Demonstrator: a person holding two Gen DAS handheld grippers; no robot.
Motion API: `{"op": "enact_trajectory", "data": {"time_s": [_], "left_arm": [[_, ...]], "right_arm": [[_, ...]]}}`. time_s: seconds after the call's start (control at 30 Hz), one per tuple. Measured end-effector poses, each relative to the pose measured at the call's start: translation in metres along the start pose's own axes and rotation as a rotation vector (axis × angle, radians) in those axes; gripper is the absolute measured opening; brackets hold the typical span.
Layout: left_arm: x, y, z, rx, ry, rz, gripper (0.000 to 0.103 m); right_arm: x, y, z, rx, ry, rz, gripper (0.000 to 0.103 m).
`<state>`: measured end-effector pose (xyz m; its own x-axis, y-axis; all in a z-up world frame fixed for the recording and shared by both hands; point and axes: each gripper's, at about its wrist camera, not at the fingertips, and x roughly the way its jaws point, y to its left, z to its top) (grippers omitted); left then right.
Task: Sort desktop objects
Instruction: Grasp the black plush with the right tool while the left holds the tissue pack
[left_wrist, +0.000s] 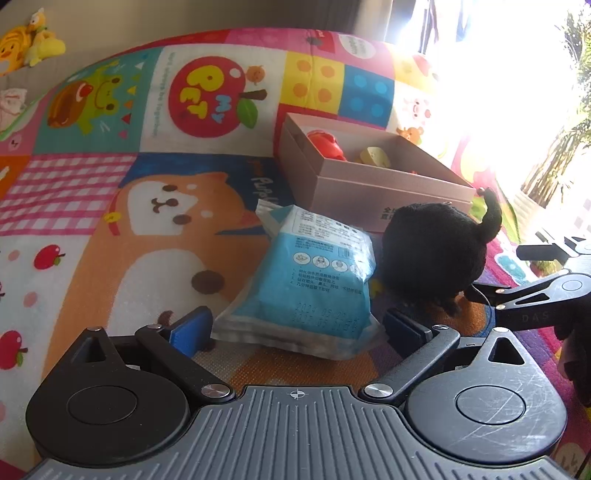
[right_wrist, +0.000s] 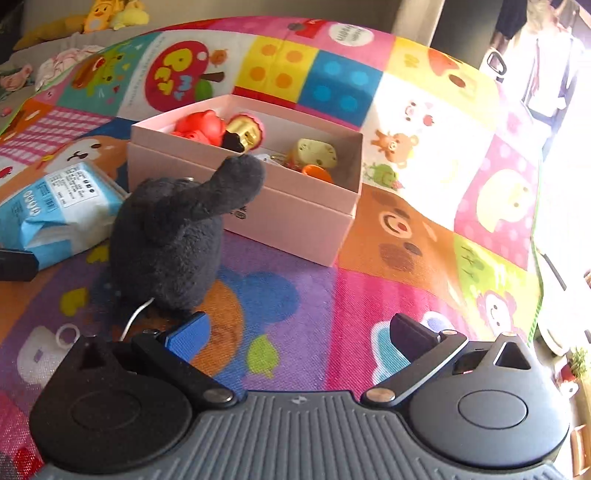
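Note:
A blue and white packet (left_wrist: 314, 280) lies flat on the colourful mat, between the fingers of my left gripper (left_wrist: 297, 330). The jaws stand wide and the pads do not press on it. A black plush toy (left_wrist: 432, 254) sits just right of the packet, in front of an open pink box (left_wrist: 369, 184). In the right wrist view the plush (right_wrist: 170, 236) is ahead and to the left, close to the left fingertip of my right gripper (right_wrist: 299, 334), which is open with only mat between its fingers. The box (right_wrist: 295, 214) holds a red toy (right_wrist: 199, 127), a yellow toy (right_wrist: 314, 153) and other small items.
A patterned play mat (right_wrist: 406, 229) covers the whole surface. A small white ring (right_wrist: 66, 334) and a thin white cord lie near the plush. Yellow soft toys (left_wrist: 29, 44) rest beyond the mat's far left edge. Strong window glare fills the right side.

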<state>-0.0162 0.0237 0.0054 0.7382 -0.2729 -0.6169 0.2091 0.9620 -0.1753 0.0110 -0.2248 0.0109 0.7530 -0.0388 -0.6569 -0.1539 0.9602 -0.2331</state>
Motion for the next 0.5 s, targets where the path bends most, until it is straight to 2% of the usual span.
{"op": "enact_trajectory", "data": {"time_s": [0.2,0.37,0.5], "left_arm": [[0.002,-0.002,0.000,0.009,0.004,0.009,0.102],[0.002,-0.002,0.000,0.010,0.005,0.010,0.102],[0.002,-0.002,0.000,0.008,0.004,0.009,0.102]], "right_arm": [[-0.031,-0.014,-0.006,-0.002,-0.057,0.065,0.103],[-0.051,0.000,0.002,-0.023,-0.077,0.246,0.103],[-0.038,0.034,0.012,-0.120,-0.070,0.222,0.103]]}}
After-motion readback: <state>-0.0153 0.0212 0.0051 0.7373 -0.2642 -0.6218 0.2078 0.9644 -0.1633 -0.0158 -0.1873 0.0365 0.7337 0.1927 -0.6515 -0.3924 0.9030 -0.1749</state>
